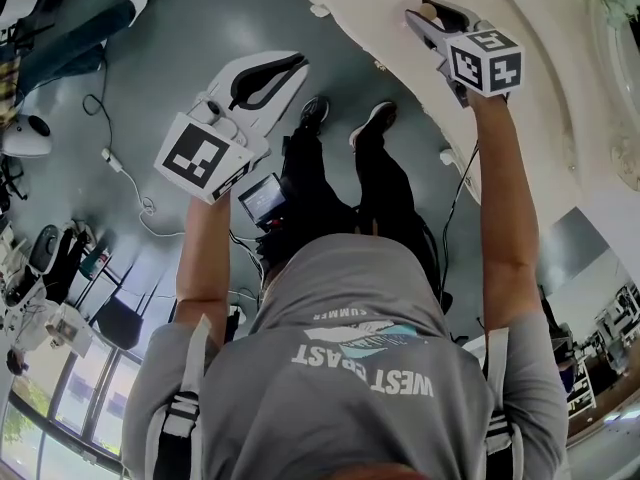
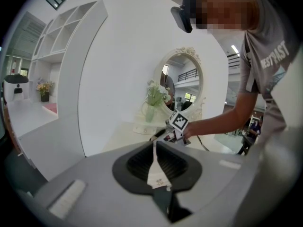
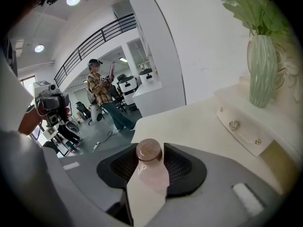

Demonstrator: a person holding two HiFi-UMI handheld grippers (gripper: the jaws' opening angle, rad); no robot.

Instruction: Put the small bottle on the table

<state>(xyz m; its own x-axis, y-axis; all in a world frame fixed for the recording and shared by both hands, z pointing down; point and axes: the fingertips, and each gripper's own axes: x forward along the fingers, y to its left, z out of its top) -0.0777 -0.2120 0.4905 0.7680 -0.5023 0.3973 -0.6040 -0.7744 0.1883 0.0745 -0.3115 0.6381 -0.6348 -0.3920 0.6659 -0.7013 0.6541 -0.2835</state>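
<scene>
The small bottle, pale pink with a round brown cap, stands upright between the jaws of my right gripper, over the cream table. The pads sit close on either side of the cap, and I see no squeeze on it. In the head view the right gripper reaches over the table's curved edge and hides the bottle. My left gripper hangs over the grey floor to the left, shut and empty. In the left gripper view its jaws meet in a thin line.
On the table behind the bottle are a pale green vase with leaves and a low white drawer box. An oval mirror stands at the table's back. A bystander and cables are on the floor.
</scene>
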